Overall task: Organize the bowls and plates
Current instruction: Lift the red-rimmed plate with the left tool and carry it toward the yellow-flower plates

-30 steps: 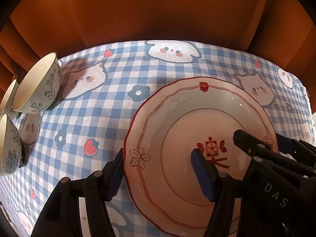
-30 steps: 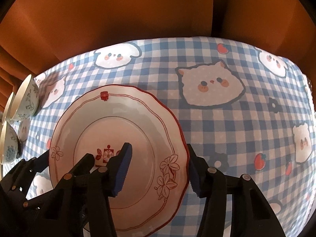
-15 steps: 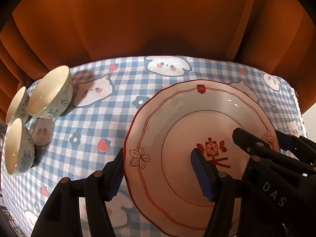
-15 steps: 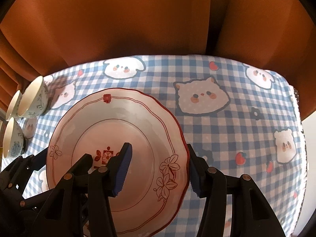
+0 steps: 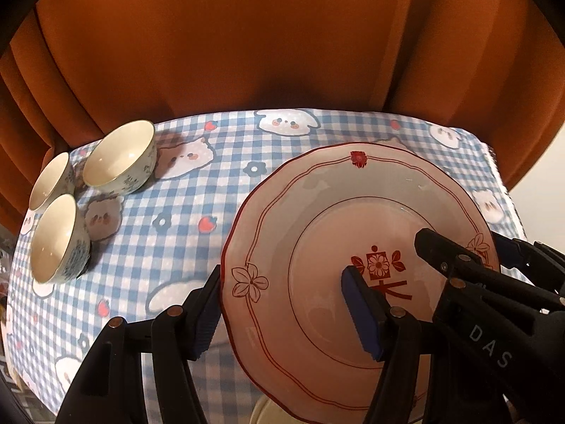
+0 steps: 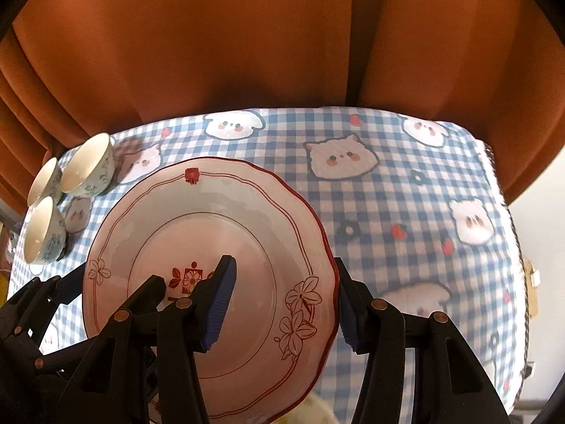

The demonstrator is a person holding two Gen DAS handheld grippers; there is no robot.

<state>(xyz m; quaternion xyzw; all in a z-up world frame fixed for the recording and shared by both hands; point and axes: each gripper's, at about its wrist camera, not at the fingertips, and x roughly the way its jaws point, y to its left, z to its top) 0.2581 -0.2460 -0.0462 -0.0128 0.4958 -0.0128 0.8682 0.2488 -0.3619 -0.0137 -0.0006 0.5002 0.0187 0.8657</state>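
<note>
Left wrist view: the left tool point(image 5: 282, 309) is clamped on the left rim of a red-trimmed plate point(image 5: 317, 212), the right tool point(image 6: 282, 296) clamped on its right rim, holding it above the checked desk point(image 6: 406, 190). Three bowls point(image 5: 120, 162) cluster near the desk's far left corner.

Orange curtain point(image 5: 265, 42) — checked tablecloth point(image 5: 183, 233)

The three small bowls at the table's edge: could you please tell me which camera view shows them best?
The left wrist view: the three bowls appear larger there, with their cream insides and blue floral outsides clear. The right wrist view shows the same cluster smaller, squeezed against the picture's left edge beside the plate.
</note>
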